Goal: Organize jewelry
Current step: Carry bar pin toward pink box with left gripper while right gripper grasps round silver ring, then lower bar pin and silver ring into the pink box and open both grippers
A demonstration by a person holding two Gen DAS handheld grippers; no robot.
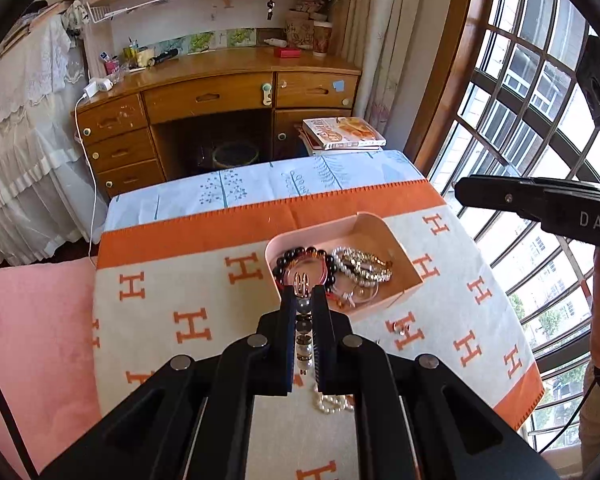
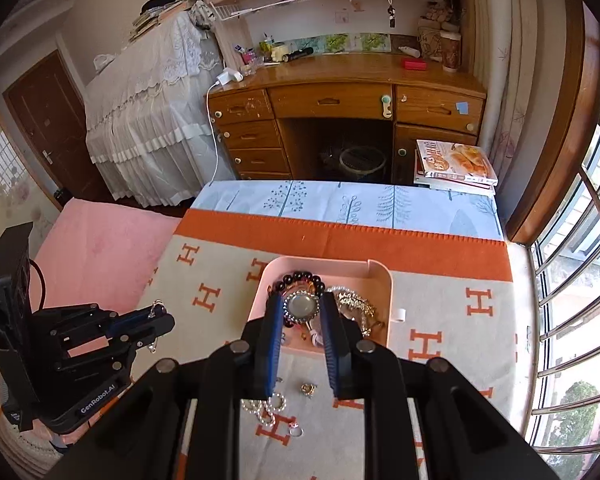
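A pink tray (image 1: 396, 240) (image 2: 382, 276) sits on an orange-and-cream H-patterned blanket and holds a black bead bracelet (image 1: 300, 252) (image 2: 300, 278), pearl and crystal bracelets (image 1: 364, 266) (image 2: 356, 300) and more. My left gripper (image 1: 304, 292) is shut on a beaded piece with a metal clasp (image 1: 302, 282), held above the tray's near edge. My right gripper (image 2: 300, 306) is shut on a round jewel-rimmed brooch (image 2: 301, 305) over the tray. Loose pearl strands (image 2: 266, 404) (image 1: 332, 402), a small charm (image 2: 308, 389) and a ring (image 2: 296, 432) lie on the blanket in front of the tray.
The blanket (image 1: 180, 280) covers a table with a blue leaf-print cloth (image 1: 260, 188) at the far end. A wooden desk (image 1: 220, 96), stacked books (image 1: 344, 132), a window (image 1: 540, 120) on the right and a pink surface (image 1: 32, 320) on the left surround it.
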